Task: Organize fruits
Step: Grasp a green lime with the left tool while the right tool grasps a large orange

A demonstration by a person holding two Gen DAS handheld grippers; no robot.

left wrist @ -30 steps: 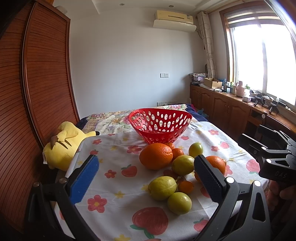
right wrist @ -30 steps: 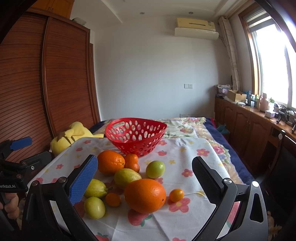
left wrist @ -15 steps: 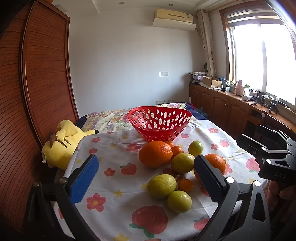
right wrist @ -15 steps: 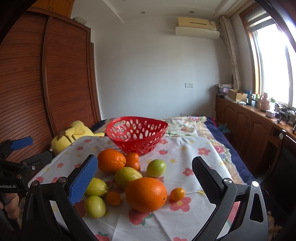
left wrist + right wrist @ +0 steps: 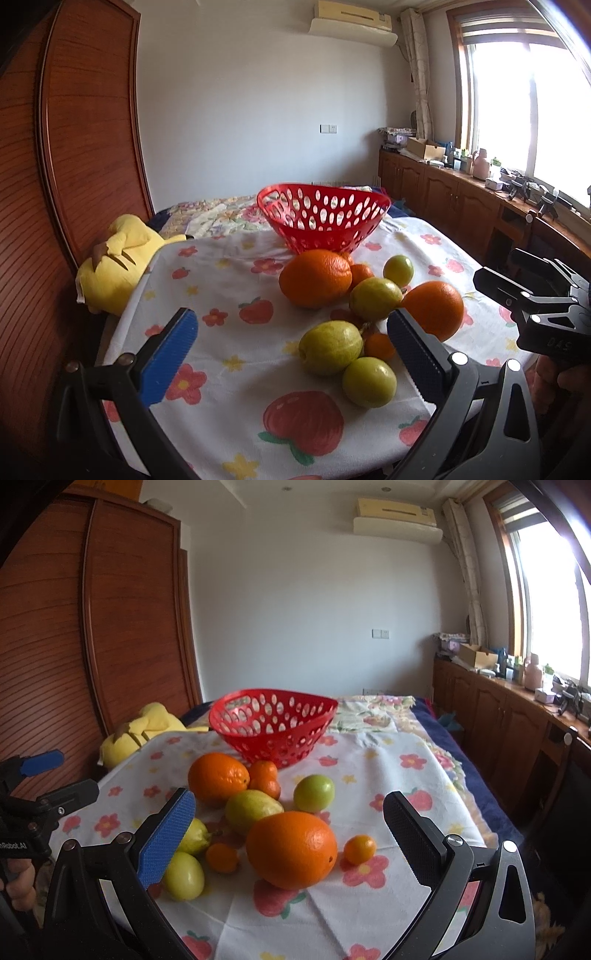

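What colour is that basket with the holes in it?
The basket is red, clearest in the right wrist view.

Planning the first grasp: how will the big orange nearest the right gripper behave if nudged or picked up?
The big orange is round and sits free on the cloth, so a nudge would likely roll it toward the small orange fruit beside it. It looks firm and probably fairly heavy. The right gripper stands open wide enough to span it.

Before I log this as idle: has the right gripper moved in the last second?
Yes. In its wrist view the red basket and near orange sit slightly higher and rightward than before, so the open right gripper crept slightly.
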